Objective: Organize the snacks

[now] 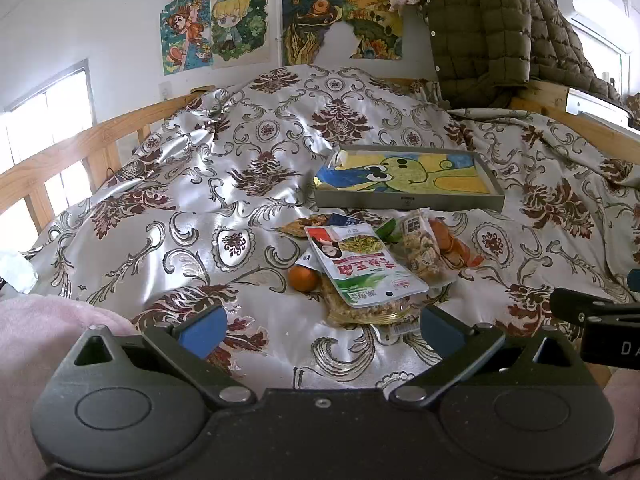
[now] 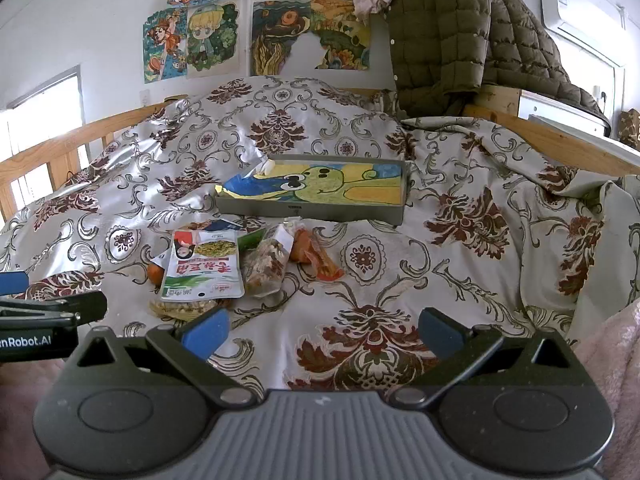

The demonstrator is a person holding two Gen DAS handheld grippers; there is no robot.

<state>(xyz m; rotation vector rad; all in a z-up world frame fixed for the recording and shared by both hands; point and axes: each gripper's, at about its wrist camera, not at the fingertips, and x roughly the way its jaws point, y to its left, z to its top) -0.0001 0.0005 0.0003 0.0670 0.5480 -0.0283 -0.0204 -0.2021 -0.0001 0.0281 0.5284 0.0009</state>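
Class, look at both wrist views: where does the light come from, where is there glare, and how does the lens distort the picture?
Left wrist view: daylight from the window overexposes it, and glare shines on the satin bedspread. Right wrist view: fisheye bends the bed rail and darkens the corners.

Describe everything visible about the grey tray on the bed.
The grey tray is a shallow rectangular box with low straight walls, probably plastic or metal. A crayon-like drawing of a green frog on yellow and blue lines its floor. It sits slightly tilted on the patterned bedspread, beyond the snack pile, apart from it. No snacks are in it; neither claw touches it.
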